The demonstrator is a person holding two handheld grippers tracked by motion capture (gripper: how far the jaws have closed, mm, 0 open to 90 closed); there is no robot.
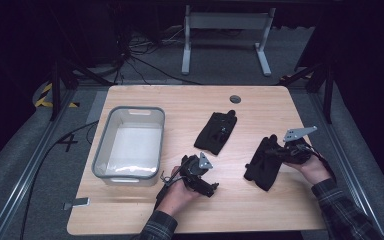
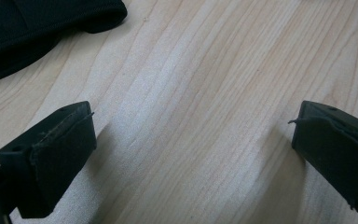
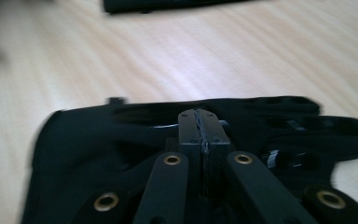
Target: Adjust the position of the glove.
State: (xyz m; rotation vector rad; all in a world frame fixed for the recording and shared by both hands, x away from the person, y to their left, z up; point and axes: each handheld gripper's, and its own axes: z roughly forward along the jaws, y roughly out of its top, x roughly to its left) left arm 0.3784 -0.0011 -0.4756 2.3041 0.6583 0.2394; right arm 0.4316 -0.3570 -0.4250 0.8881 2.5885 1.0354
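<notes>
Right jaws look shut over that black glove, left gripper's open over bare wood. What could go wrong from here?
1. The right gripper has its jaws together above the near black glove; whether any fabric is pinched is unclear, so a lift may leave it behind or drop it.
2. The left gripper hangs open over bare table, so nothing steadies the glove; it may drag.
3. The bin sits past the left hand, so a carry there could clip it.
</notes>
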